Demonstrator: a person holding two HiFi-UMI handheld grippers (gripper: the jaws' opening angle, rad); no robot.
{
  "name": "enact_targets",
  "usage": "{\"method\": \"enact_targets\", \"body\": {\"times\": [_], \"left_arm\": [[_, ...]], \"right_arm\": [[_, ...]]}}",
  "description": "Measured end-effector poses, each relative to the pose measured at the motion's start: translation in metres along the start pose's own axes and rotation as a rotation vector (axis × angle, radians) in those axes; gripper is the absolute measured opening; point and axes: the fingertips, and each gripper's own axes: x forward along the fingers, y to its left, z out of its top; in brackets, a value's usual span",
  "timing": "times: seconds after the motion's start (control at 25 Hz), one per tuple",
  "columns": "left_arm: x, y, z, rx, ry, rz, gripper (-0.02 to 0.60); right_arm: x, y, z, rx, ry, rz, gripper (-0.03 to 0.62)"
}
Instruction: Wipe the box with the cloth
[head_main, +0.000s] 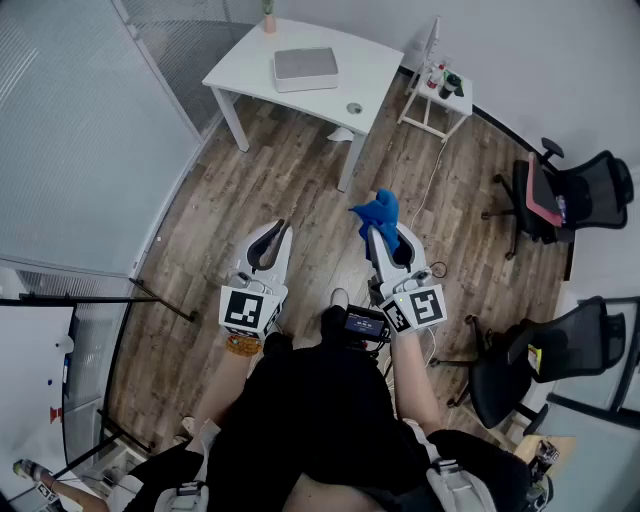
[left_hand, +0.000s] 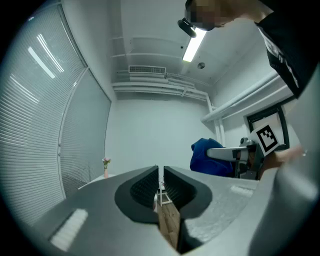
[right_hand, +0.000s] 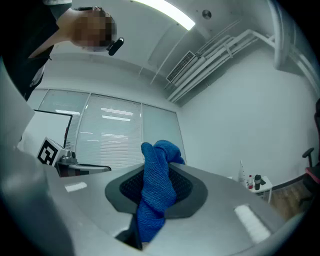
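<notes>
Brown wooden floor (head_main: 300, 170) fills the middle of this office room, with glass walls and blinds on one side. At the far end stands a white table with a curved edge (head_main: 245, 65). On top of it lies a flat grey box with rounded corners (head_main: 306, 68). That is the thing to wipe, and it is well apart from the person. A small white side table with little bottles (head_main: 437, 95) stands near the big table, and black office chairs (head_main: 590, 185) stand off to the right.

The person stands on the floor and holds both tools out in front, over bare floor.

The right gripper (head_main: 378, 232) is clamped on a fuzzy bright blue cloth (head_main: 378, 210). In the right gripper view the cloth is squeezed between the two jaws and bunches up above them, with a tail hanging down.

The left gripper (head_main: 268, 240) has its jaws pressed almost together. Only a thin slit shows between them, and nothing is in it.

So the cloth is picked up and ready. The wiping does not look begun, since the cloth is nowhere near the box. I think the person has to walk to the table, bring the cloth down on the box, and rub it clean.
</notes>
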Motion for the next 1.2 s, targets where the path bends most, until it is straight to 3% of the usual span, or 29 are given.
{"method": "enact_targets", "body": {"times": [0.28, 0.48, 0.72, 1.04, 1.2], "left_arm": [[0.091, -0.039, -0.013, -0.033, 0.040, 0.000, 0.025], [0.130, -0.049, -0.018, -0.043, 0.058, 0.015, 0.025], [0.165, -0.009, -0.032, -0.096, 0.075, 0.083, 0.020], [0.264, 0.053, -0.043, -0.138, 0.043, -0.010, 0.018], [0.322, 0.091, -0.032, -0.131, 0.010, -0.075, 0.018]], "right_arm": [[0.015, -0.106, 0.005, 0.012, 0.018, 0.030, 0.103], [0.031, -0.158, 0.003, 0.059, 0.020, 0.078, 0.112], [0.078, -0.197, -0.015, 0.081, 0.072, 0.045, 0.112], [0.167, -0.236, -0.042, 0.061, 0.155, -0.036, 0.112], [0.222, -0.266, -0.034, 0.051, 0.178, -0.089, 0.112]]}}
